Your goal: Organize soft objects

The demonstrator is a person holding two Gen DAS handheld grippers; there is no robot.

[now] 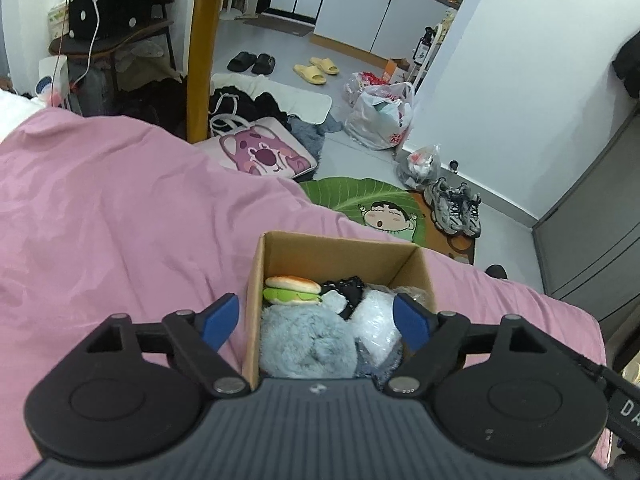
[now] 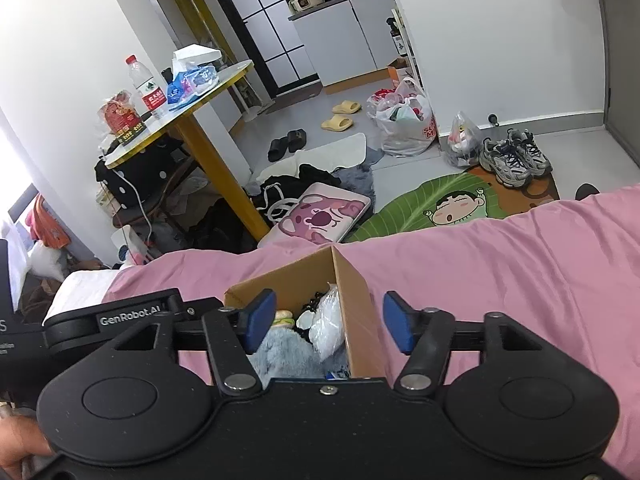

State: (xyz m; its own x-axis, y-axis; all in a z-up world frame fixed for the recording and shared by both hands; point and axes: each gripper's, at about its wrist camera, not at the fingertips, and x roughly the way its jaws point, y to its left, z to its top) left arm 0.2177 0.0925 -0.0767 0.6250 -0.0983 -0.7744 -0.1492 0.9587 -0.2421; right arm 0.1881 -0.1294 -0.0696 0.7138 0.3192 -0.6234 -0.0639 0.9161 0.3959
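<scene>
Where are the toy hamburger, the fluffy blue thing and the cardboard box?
toy hamburger point(image 1: 293, 290), left wrist view, on its bun and lettuce.
fluffy blue plush point(image 1: 306, 340), left wrist view, on its fur.
cardboard box point(image 1: 340, 256), left wrist view, on the far inner wall.
</scene>
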